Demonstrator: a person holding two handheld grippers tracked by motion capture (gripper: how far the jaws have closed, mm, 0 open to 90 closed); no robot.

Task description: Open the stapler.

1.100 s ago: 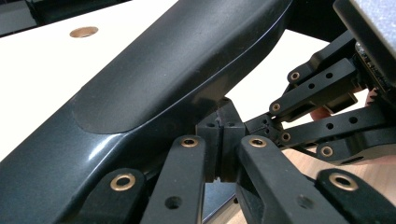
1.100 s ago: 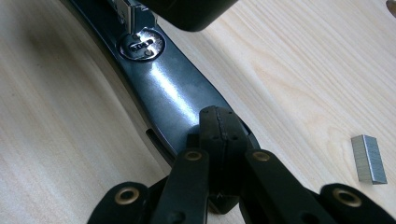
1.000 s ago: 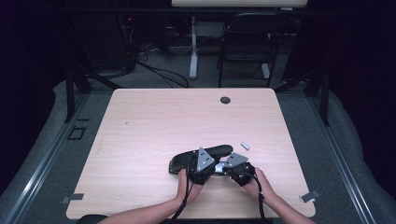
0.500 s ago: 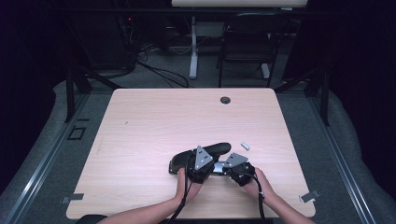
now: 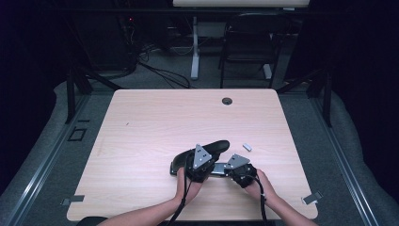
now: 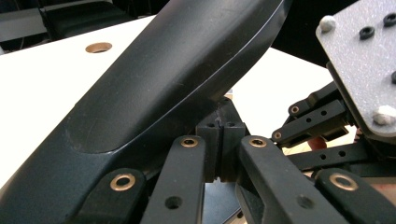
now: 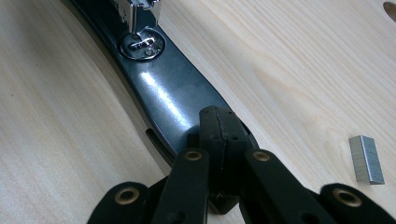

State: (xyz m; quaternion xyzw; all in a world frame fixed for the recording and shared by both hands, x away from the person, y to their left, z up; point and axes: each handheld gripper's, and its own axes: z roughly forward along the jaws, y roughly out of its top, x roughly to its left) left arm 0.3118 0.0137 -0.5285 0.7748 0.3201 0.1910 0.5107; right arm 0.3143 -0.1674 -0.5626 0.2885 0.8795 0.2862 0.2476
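Stapler (image 5: 200, 157), black and opened out, lies near the front edge of the surface (image 5: 141, 141), a little toward four o'clock from the middle, and both hands are on it. Nearest to the person, the right gripper (image 5: 229, 170) has its jaws pressed flat together, pad against pad, with nothing between them; in the right gripper view their tip rests on the near end of the stapler's glossy base (image 7: 173, 98), which runs away from the jaws toward eleven o'clock and ends at the round metal anvil (image 7: 141, 45). The left gripper (image 5: 196, 165) sits just beside it at nine o'clock, its jaws likewise closed on themselves, tucked under the raised top arm (image 6: 154, 79), which sweeps overhead from seven o'clock up to one o'clock in the left gripper view. Seen from above, the stapler's long axis runs roughly from eight o'clock to two o'clock, its lifted arm pointing away from the person. I judge the left gripper the nearer to that arm and the right the one pinning the base, so any further opening would hinge between them. A small strip of staples (image 5: 247, 147) lies apart at two o'clock from the right gripper. Farthest off, a cable hole (image 5: 227, 100) sits near the back edge.
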